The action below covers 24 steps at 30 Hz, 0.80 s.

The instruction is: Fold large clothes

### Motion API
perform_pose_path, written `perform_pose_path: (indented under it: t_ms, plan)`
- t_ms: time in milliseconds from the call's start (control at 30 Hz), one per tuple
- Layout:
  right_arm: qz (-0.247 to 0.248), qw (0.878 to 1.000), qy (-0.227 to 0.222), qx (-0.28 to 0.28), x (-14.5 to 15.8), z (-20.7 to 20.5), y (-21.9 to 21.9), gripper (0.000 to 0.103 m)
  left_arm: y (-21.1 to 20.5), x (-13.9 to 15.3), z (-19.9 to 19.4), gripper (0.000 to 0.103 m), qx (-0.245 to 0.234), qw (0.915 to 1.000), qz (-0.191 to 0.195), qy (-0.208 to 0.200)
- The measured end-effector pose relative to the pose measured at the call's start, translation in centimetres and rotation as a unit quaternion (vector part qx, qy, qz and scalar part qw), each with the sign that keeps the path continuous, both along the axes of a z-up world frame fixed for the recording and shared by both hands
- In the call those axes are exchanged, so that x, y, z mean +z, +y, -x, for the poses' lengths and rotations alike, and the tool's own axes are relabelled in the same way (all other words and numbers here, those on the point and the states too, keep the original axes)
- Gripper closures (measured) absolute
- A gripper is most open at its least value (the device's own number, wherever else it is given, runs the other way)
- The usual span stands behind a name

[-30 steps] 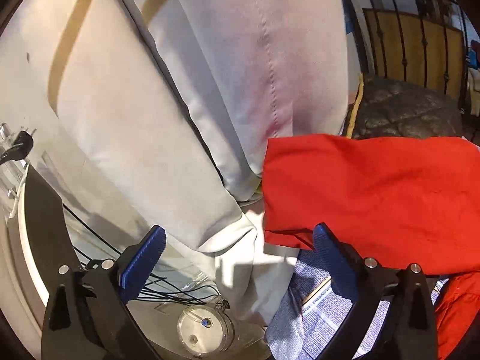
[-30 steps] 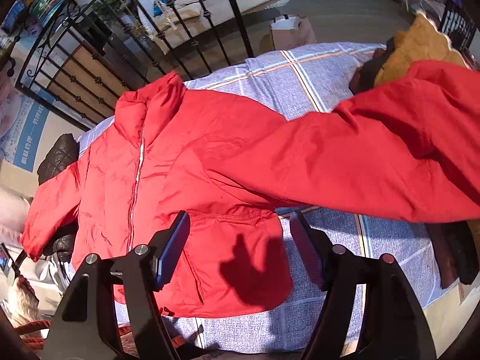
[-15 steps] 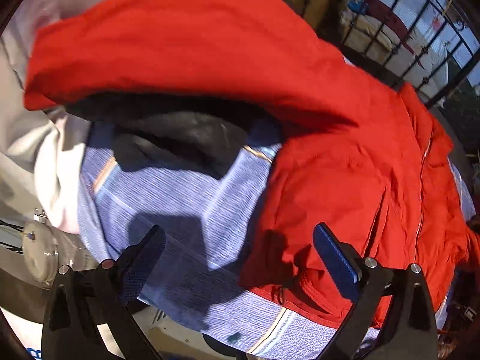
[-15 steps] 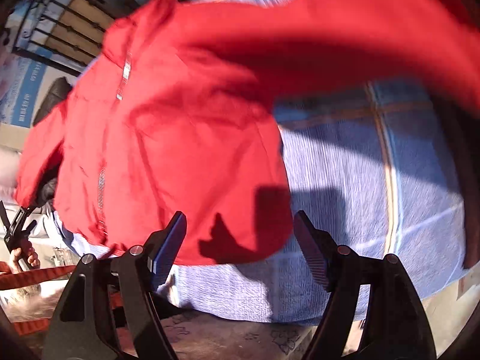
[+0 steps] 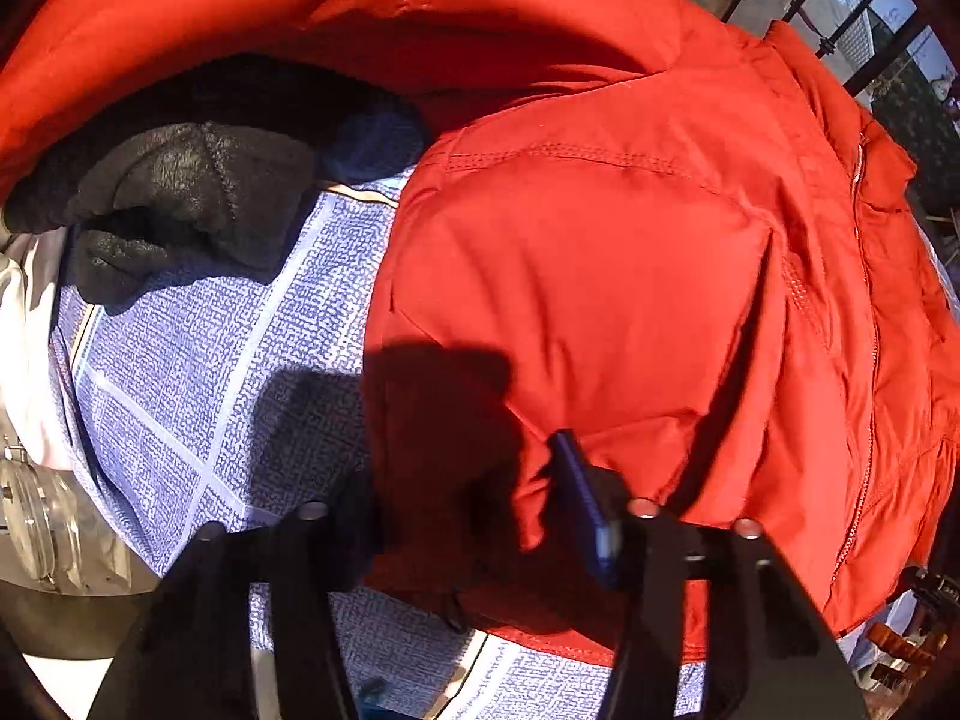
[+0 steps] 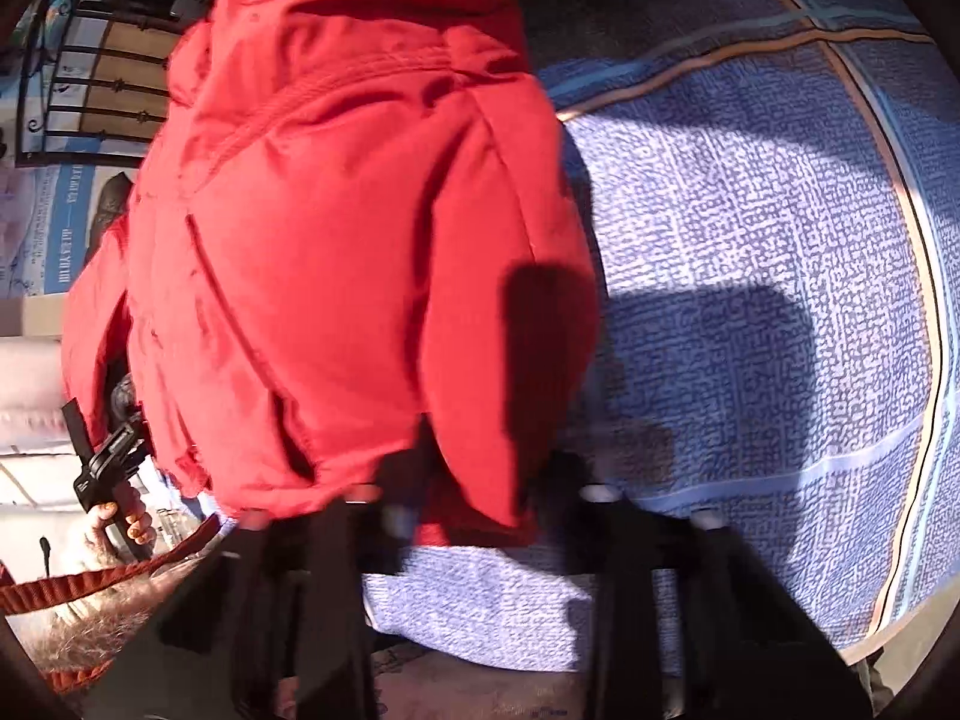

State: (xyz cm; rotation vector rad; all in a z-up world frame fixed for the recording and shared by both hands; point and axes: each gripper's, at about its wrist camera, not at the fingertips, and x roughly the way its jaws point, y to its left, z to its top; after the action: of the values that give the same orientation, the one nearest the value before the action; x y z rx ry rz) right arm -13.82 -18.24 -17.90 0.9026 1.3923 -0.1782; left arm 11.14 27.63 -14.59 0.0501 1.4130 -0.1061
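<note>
A red padded jacket lay spread, zip up, on a blue patterned sheet, its hem nearest both cameras. At far left stood a clear round container beside the sheet, contents too blurred to tell; next to it a dark fleece garment lay partly under one red sleeve. The left gripper was closing, jacket hem bunched between its jaws, contact lost in shadow. The right gripper was closing too, a fold of the hem's other corner caught between its narrowed jaws. Black iron railings stood behind.
</note>
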Motion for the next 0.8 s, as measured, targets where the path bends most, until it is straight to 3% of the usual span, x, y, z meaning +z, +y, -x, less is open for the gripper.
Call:
perform_pose_path:
  t_ms: [67,133,300,433,500,700,800]
  plan:
    - [0.005,1.000,-0.006,0.018,1.4,0.1,0.6,0.094,-1.3,0.8,0.4,0.081,-0.029,0.9991,-0.029,-0.009]
    - [-0.003,1.000,-0.014,0.026,2.9,0.8,0.9,0.095,-2.1,2.0,1.0,0.086,-0.060,0.9972,-0.041,-0.018]
    - [-0.011,0.999,-0.024,0.030,6.7,3.6,0.1,0.095,0.1,4.4,2.4,0.090,-0.039,0.9991,0.011,0.013]
    - [-0.012,1.000,-0.002,0.019,6.9,5.2,-1.2,0.095,-0.5,3.7,4.3,0.090,-0.065,0.9973,-0.020,0.028]
    - [-0.010,1.000,0.019,0.019,5.7,5.7,-1.4,0.095,-1.2,2.8,5.0,0.087,-0.075,0.9958,-0.043,0.030]
    - [0.004,0.998,0.060,0.025,2.7,3.6,0.0,0.094,-2.9,1.0,6.0,0.064,-0.114,0.9870,-0.113,0.004]
    - [0.008,0.997,0.079,0.020,2.0,3.4,0.0,0.081,-2.6,1.5,6.0,0.038,-0.118,0.9822,-0.146,-0.009]
